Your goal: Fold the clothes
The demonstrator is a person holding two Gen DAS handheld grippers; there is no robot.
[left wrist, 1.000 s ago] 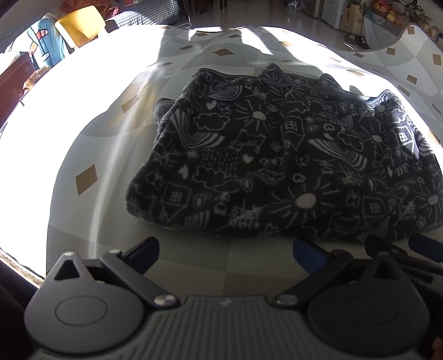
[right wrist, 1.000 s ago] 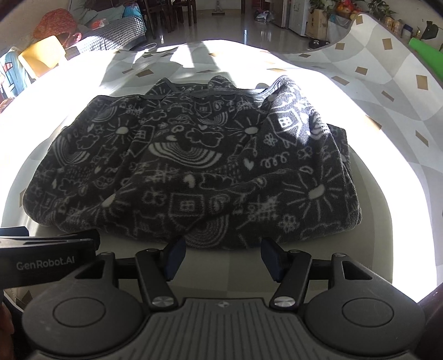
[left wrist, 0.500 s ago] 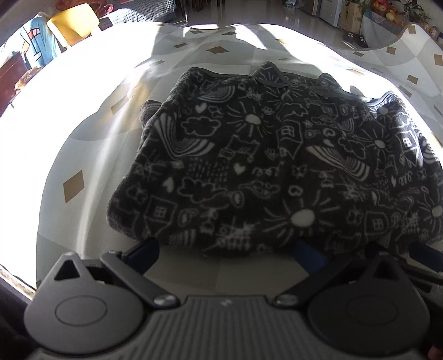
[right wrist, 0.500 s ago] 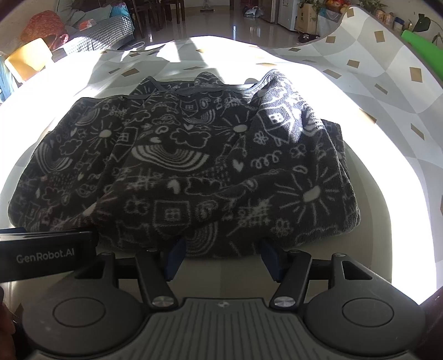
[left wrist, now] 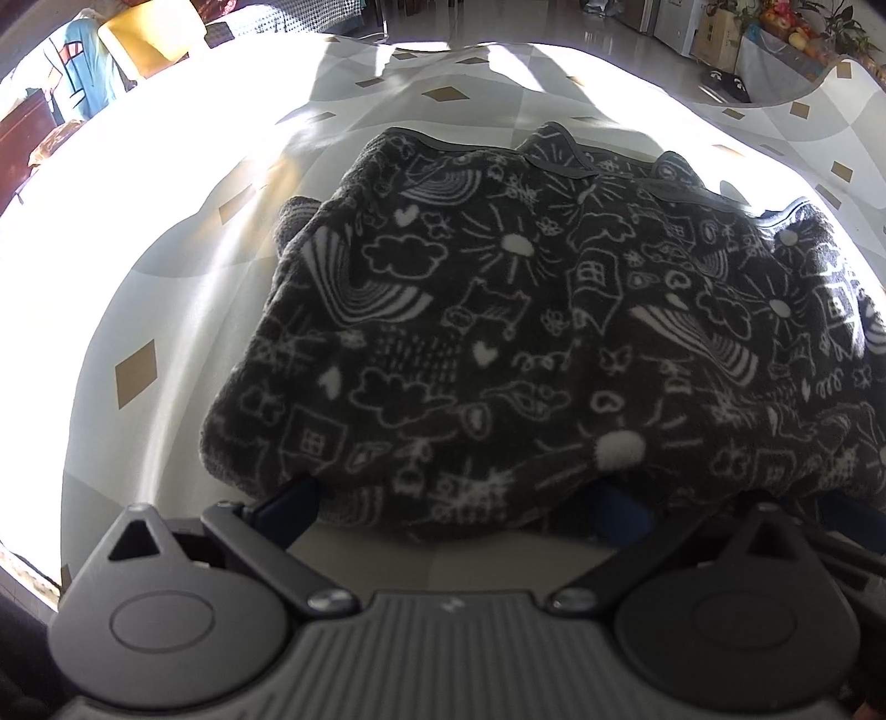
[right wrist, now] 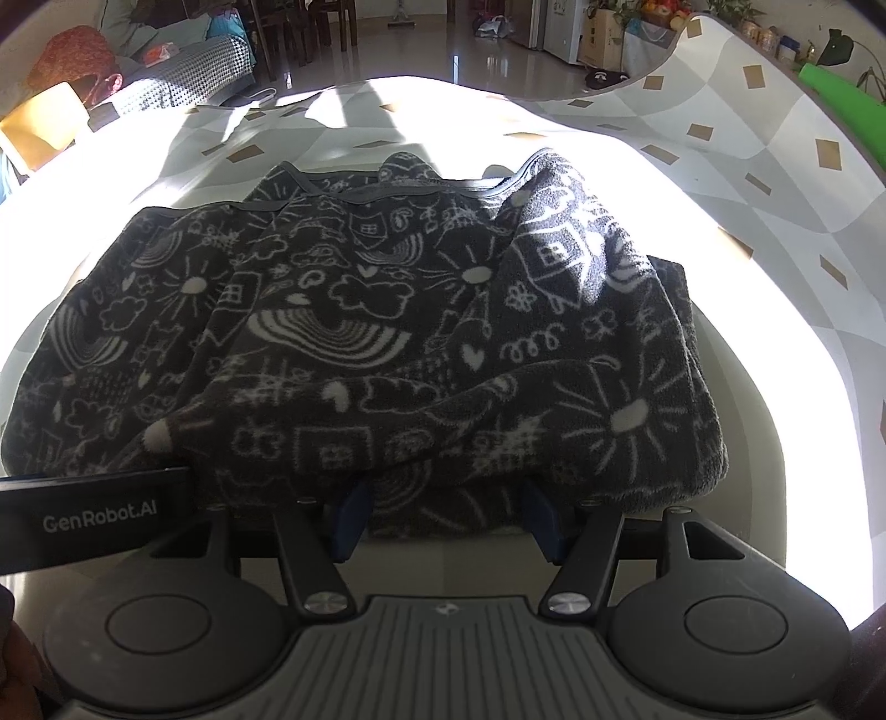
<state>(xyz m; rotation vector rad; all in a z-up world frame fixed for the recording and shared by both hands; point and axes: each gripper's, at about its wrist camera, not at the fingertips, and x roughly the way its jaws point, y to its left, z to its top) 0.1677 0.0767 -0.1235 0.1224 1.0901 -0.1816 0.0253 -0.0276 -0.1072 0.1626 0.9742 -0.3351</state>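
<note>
Dark doodle-print fleece garment (left wrist: 526, 343) fills frame centre, lying on the tiled mat (left wrist: 133, 310). Left gripper (left wrist: 451, 498) and right gripper (right wrist: 443, 509) both spread, tips at near hem, prob. gripping nothing yet. Risk: pinching top layer only, so the fold skews. Right view alone shows the garment's right edge.

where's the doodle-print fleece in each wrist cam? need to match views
Left wrist: fleece fills centre and right, its near edge over the open jaws.
Right wrist: fleece fills centre and left, its near edge between the open jaws.
Shared landmark: yellow chair, upper left.
</note>
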